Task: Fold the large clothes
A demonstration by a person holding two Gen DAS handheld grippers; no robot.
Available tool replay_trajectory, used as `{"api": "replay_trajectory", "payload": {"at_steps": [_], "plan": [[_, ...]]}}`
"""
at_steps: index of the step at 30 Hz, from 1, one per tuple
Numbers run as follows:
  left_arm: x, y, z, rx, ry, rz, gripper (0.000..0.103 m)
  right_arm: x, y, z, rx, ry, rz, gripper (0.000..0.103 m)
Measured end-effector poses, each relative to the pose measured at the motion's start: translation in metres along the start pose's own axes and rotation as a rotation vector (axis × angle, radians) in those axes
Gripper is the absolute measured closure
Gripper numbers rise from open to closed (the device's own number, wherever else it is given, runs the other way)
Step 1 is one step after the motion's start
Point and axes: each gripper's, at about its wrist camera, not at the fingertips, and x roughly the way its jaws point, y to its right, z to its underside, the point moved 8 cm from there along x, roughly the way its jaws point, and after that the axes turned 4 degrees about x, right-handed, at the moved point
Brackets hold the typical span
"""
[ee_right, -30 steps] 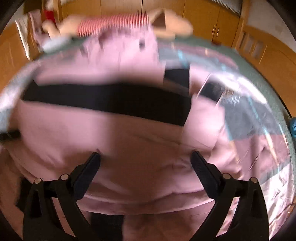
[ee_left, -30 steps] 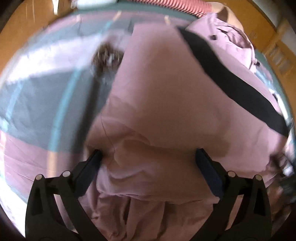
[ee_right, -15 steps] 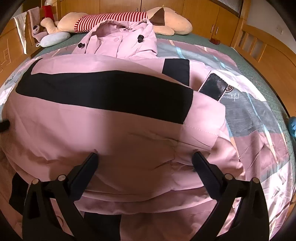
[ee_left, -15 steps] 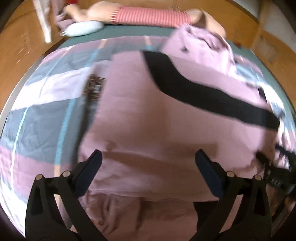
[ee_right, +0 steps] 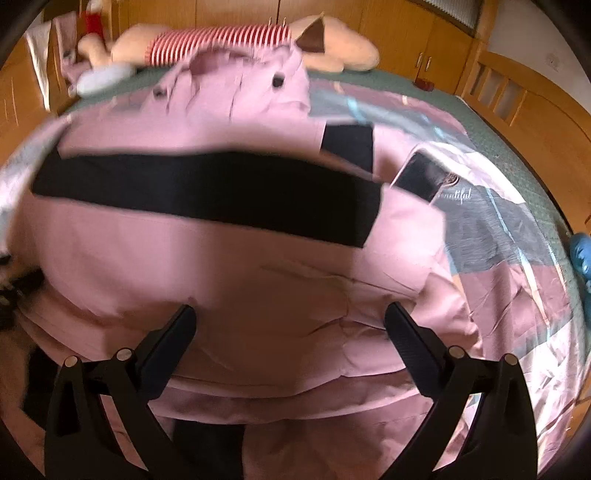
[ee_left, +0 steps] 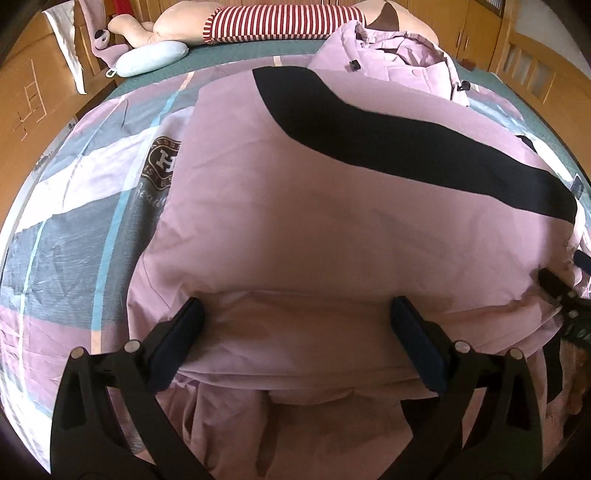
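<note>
A large pink jacket (ee_left: 332, 229) with a broad black band (ee_left: 388, 140) lies folded on the bed, its hood (ee_left: 399, 62) toward the headboard. It also fills the right wrist view (ee_right: 240, 280). My left gripper (ee_left: 295, 332) is open, its fingers spread over the jacket's near folded edge, holding nothing. My right gripper (ee_right: 290, 332) is open too, above the jacket's near right part. The right gripper's tip shows at the right edge of the left wrist view (ee_left: 561, 295).
The jacket rests on a patterned pink, grey and blue bedspread (ee_left: 74, 221). A striped plush toy (ee_left: 280, 22) and a pale blue pillow (ee_left: 151, 59) lie at the head of the bed. Wooden bed frame and cupboards (ee_right: 517, 96) surround it.
Both grippers have drawn back from the jacket, so more of it and the bed shows. The jacket's lower part now lies folded flat. Both grippers stay open.
</note>
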Motion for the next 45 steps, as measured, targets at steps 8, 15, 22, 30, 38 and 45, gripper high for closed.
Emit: {"api": "replay_trajectory", "payload": {"at_steps": [8, 15, 22, 30, 38, 45], "plan": [[-0.001, 0.002, 0.0, 0.008, 0.005, -0.017, 0.002, 0.019, 0.002, 0.01, -0.035, -0.096, 0.048, 0.001], [-0.023, -0.002, 0.003, -0.023, 0.011, -0.031, 0.002, -0.016, -0.002, 0.015, -0.006, -0.074, 0.014, 0.001], [-0.018, 0.01, 0.02, 0.041, -0.019, -0.037, 0.002, 0.001, -0.01, 0.037, -0.05, -0.174, 0.03, 0.001], [-0.02, 0.01, 0.028, 0.026, -0.043, -0.025, 0.002, 0.005, -0.011, 0.04, -0.09, -0.147, 0.059, 0.001], [-0.02, 0.011, 0.045, 0.022, -0.104, -0.03, 0.002, 0.006, -0.01, 0.042, -0.097, -0.113, 0.052, 0.001], [-0.034, 0.018, 0.064, 0.127, -0.053, -0.14, 0.002, -0.011, -0.015, 0.064, -0.165, -0.135, 0.072, 0.001]]}}
